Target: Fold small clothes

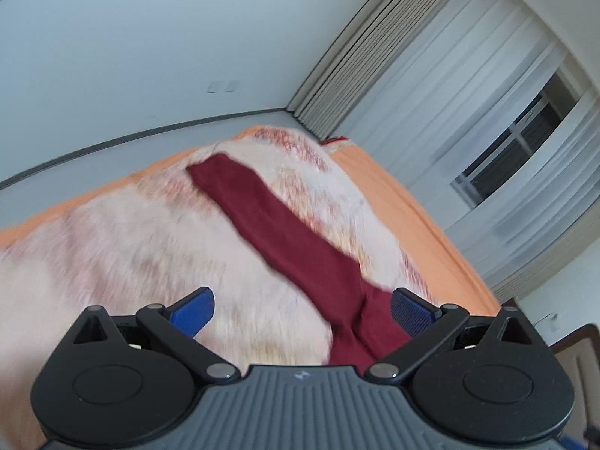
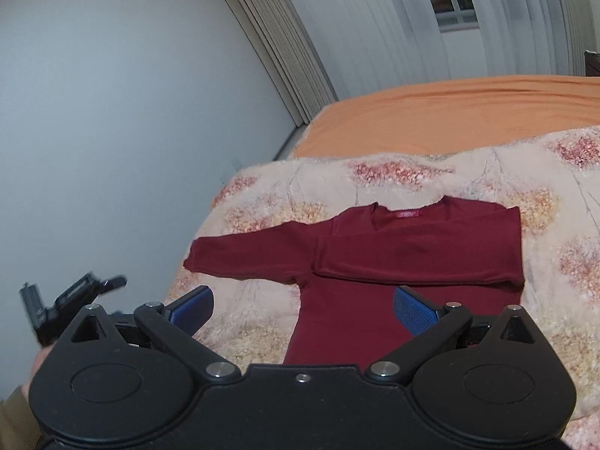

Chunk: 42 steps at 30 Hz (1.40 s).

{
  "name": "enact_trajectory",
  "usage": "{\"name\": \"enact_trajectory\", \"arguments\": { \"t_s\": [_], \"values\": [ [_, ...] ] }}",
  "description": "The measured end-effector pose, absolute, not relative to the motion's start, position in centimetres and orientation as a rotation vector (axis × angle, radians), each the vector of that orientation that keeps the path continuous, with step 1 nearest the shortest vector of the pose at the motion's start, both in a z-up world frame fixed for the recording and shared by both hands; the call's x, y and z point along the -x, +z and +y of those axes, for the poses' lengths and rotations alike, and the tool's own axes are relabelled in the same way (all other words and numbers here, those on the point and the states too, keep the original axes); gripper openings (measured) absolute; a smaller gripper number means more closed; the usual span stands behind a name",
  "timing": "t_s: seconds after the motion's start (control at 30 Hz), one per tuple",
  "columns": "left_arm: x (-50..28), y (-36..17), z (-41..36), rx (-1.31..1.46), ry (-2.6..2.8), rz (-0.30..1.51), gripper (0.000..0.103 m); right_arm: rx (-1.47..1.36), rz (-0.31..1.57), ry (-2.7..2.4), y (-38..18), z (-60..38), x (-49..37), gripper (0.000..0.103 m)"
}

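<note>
Left gripper [image 1: 302, 313], right gripper [image 2: 303, 313]: fingers apart

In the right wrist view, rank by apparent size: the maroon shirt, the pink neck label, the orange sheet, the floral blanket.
1. floral blanket
2. orange sheet and maroon shirt: these look about alike, and the sheet lies farther off, so no ranking between them.
3. pink neck label, clearly smallest.

This is a bedroom in a home — a bed [image 2: 450, 112] fills most of the room, made up with an orange sheet and a fluffy cream blanket [image 2: 393, 176] patterned with reddish blossoms. Pale, bare walls [image 1: 150, 37] run down to a dark skirting strip. Long pleated curtains [image 1: 431, 75] hang over a window [image 1: 525, 138] beside the bed — sheer white ones over the glass, heavier beige ones bunched in the corner.
</note>
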<state>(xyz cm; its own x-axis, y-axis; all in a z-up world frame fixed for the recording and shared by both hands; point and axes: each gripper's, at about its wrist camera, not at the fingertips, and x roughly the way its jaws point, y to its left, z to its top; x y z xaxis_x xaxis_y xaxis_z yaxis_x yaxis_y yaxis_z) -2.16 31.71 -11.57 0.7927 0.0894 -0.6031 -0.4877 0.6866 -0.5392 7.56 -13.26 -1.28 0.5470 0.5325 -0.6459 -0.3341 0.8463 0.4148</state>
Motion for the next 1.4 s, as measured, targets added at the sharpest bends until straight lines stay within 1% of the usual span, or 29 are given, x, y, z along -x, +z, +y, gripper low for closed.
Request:
{"name": "enact_trajectory", "arguments": {
  "t_s": [0.13,0.17,0.23,0.27,0.3,0.33,0.37,0.4,0.57,0.6,0.67,0.73,0.77,0.8,0.83,0.9,1.0,1.07,1.13,1.23,1.33,1.4],
  "values": [
    [-4.9,-17.6,40.9,0.765,0.395,0.589,0.102,-0.25,0.915,0.46,-2.6,-7.3,-8.5,0.101],
    [-6.7,-19.3,42.9,0.769,0.403,0.594,0.101,-0.25,0.926,0.451,-2.9,-6.2,-8.6,0.101],
    [-10.1,-22.9,46.4,0.803,0.395,0.601,0.095,-0.233,0.954,0.429,-3.7,-4.0,-8.4,0.1],
    [-11.4,-24.6,47.9,0.832,0.392,0.605,0.088,-0.224,0.97,0.415,-4.1,-3.2,-8.4,0.1],
    [-12.6,-26.2,49.2,0.868,0.39,0.604,0.073,-0.22,0.99,0.402,-4.5,-2.3,-8.2,0.1],
    [-13.7,-27.8,50.4,0.903,0.401,0.608,0.062,-0.22,1.008,0.393,-4.8,-1.6,-8.1,0.099],
    [-14.6,-29.2,51.3,0.927,0.416,0.622,0.044,-0.216,1.02,0.387,-5.1,-1.0,-8.1,0.099],
    [-15.4,-30.3,51.8,0.941,0.419,0.629,0.038,-0.207,1.028,0.379,-5.3,-0.4,-8.0,0.099],
    [-17.0,-34.1,53.5,1.052,0.456,0.639,0.038,-0.187,1.056,0.375,-5.8,2.2,-8.1,0.099],
    [-16.9,-34.5,53.5,1.084,0.454,0.628,0.046,-0.182,1.057,0.38,-5.8,2.7,-8.2,0.099],
    [-16.6,-35.1,53.8,1.155,0.43,0.584,0.053,-0.172,1.056,0.393,-6.0,3.6,-8.5,0.099],
    [-16.3,-35.7,54.5,1.232,0.406,0.532,0.053,-0.162,1.054,0.407,-6.1,4.4,-8.7,0.099],
    [-16.2,-36.1,54.8,1.278,0.39,0.504,0.046,-0.162,1.054,0.41,-6.2,4.8,-8.8,0.098],
    [-16.2,-36.5,55.0,1.318,0.375,0.483,0.018,-0.165,1.054,0.415,-6.3,5.0,-8.9,0.098],
    [-16.3,-36.4,55.2,1.324,0.361,0.478,0.005,-0.17,1.054,0.418,-6.4,5.2,-9.1,0.098],
    [-16.7,-34.3,54.5,1.165,0.383,0.497,0.004,-0.182,1.055,0.426,-6.7,5.5,-9.5,0.098],
    [-18.1,-29.3,50.9,0.779,0.349,0.516,0.004,-0.206,1.053,0.436,-7.5,5.6,-10.7,0.098],
    [-19.3,-26.4,46.8,0.481,0.282,0.512,0.004,-0.235,1.052,0.433,-8.2,5.5,-12.0,0.098],
    [-20.5,-24.8,41.3,0.163,0.157,0.507,0.005,-0.28,1.048,0.437,-9.0,5.2,-13.5,0.098],
    [-21.8,-25.9,33.0,-0.148,-0.045,0.531,0.005,-0.308,1.039,0.432,-10.3,4.6,-15.2,0.098],
    [-21.9,-29.0,26.5,-0.343,-0.169,0.553,0.005,-0.391,1.071,0.441,-12.5,3.9,-17.9,0.098],
    [-21.5,-30.8,24.1,-0.432,-0.197,0.571,0.005,-0.506,1.078,0.502,-14.4,3.8,-20.5,0.098]
  ]
}}
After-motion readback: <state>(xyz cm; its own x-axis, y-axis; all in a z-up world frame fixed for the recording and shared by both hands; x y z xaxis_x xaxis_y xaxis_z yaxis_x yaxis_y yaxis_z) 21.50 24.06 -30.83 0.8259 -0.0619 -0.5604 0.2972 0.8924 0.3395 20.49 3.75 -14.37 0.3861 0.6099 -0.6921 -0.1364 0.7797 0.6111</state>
